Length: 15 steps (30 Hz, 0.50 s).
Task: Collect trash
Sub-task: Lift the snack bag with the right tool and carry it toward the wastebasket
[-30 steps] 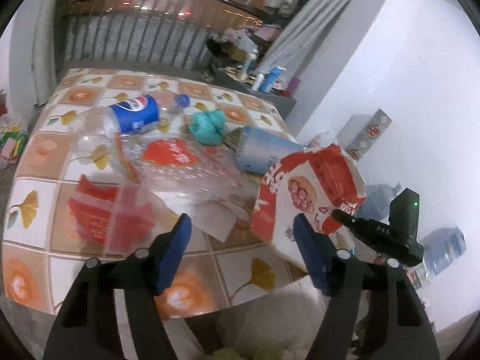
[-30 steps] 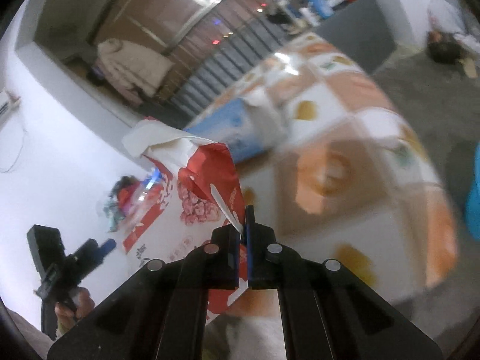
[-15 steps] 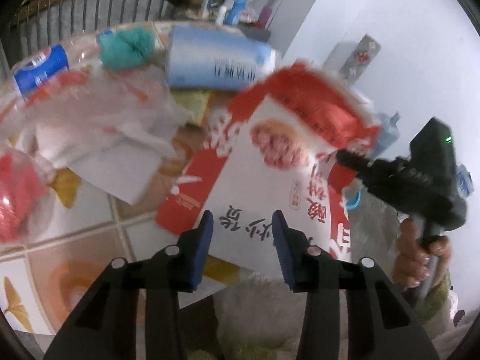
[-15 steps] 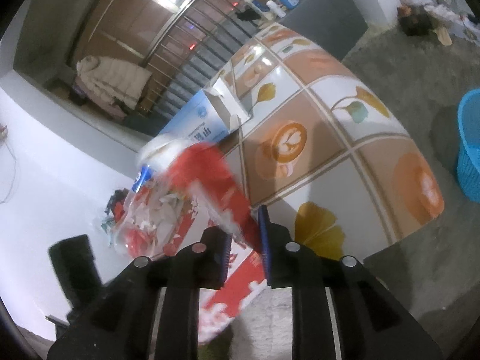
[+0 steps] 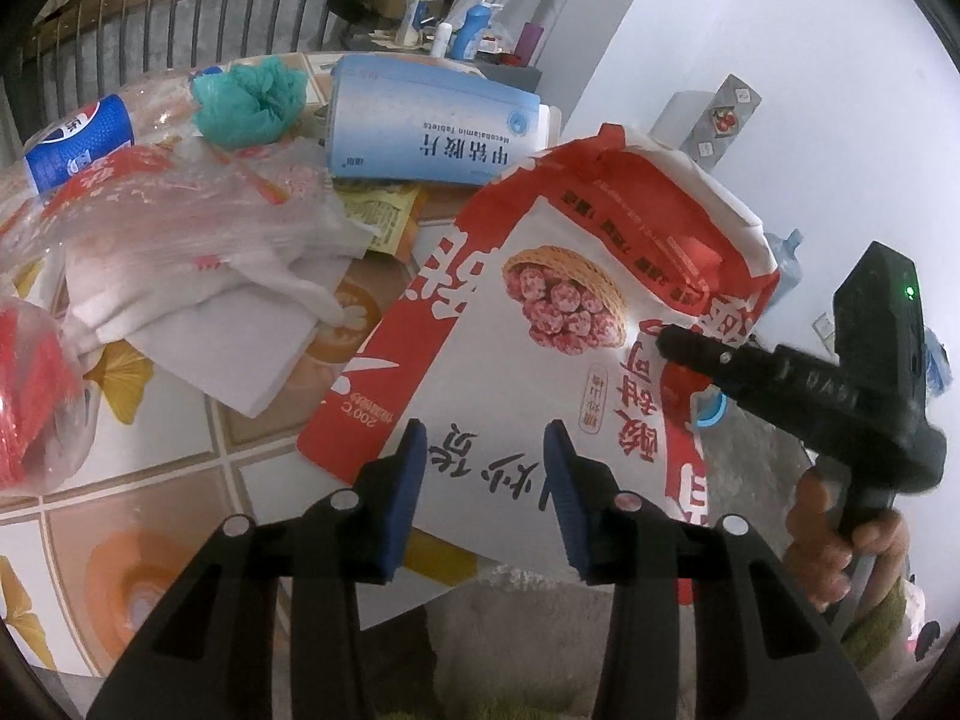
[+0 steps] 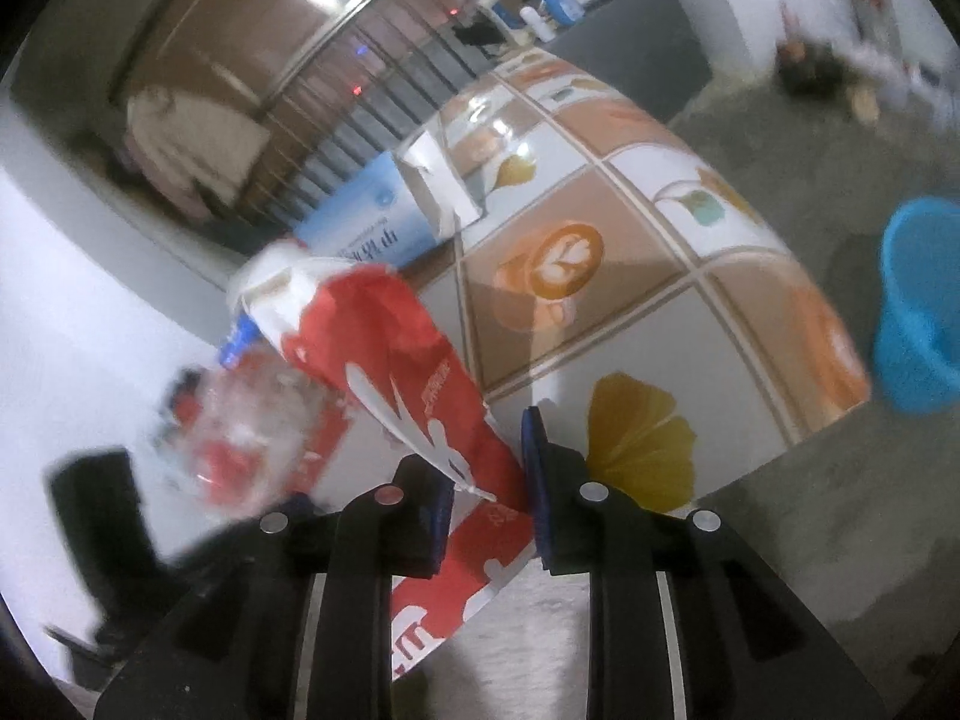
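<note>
A red-and-white paper snack bag (image 5: 570, 300) leans over the front edge of the tiled table (image 5: 180, 480). My left gripper (image 5: 486, 468) is closed partway on the bag's lower white face, its blue pads against the paper. My right gripper (image 6: 486, 474) is open, and the bag's red side (image 6: 390, 348) runs loosely between its fingers. In the left wrist view the right gripper (image 5: 660, 333) reaches the bag from the right, held by a person's hand (image 5: 828, 540).
Behind the bag lie a blue medicine box (image 5: 432, 126), a crumpled teal bag (image 5: 252, 96), a Pepsi bottle (image 5: 78, 138), clear plastic wrap (image 5: 180, 222) and a red plastic piece (image 5: 30, 396). A blue basket (image 6: 924, 312) stands on the floor right of the table.
The left gripper came down onto the bag and narrowed its jaws. The right gripper opened off the bag's edge. The bag tipped from upright to leaning on the table.
</note>
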Each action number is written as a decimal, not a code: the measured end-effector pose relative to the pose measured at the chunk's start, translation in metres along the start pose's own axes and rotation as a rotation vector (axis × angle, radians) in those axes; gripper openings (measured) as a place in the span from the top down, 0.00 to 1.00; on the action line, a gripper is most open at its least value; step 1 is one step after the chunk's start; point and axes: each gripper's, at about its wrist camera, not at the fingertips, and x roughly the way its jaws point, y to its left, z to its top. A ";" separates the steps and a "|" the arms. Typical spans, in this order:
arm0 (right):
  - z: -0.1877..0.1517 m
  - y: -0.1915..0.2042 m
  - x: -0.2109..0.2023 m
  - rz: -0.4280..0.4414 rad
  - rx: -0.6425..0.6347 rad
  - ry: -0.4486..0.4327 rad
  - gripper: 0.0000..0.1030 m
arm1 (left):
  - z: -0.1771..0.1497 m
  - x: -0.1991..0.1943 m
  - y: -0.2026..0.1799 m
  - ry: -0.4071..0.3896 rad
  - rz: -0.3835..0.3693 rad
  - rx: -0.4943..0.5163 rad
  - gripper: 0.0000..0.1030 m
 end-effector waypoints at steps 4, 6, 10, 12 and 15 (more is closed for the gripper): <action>0.000 0.000 -0.002 0.001 0.009 -0.015 0.83 | -0.005 -0.004 0.001 -0.009 -0.002 -0.011 0.61; 0.000 -0.005 -0.003 0.032 0.027 -0.009 0.89 | -0.006 -0.008 0.003 -0.018 -0.006 -0.021 0.61; -0.001 -0.006 -0.009 0.031 0.021 -0.017 0.98 | -0.006 -0.030 0.006 -0.087 -0.010 -0.021 0.61; -0.001 -0.007 -0.013 0.047 0.025 -0.028 0.98 | -0.005 -0.046 0.009 -0.137 0.013 -0.014 0.61; 0.003 -0.012 -0.023 0.047 0.028 -0.052 0.98 | -0.002 -0.067 0.015 -0.207 0.075 0.003 0.61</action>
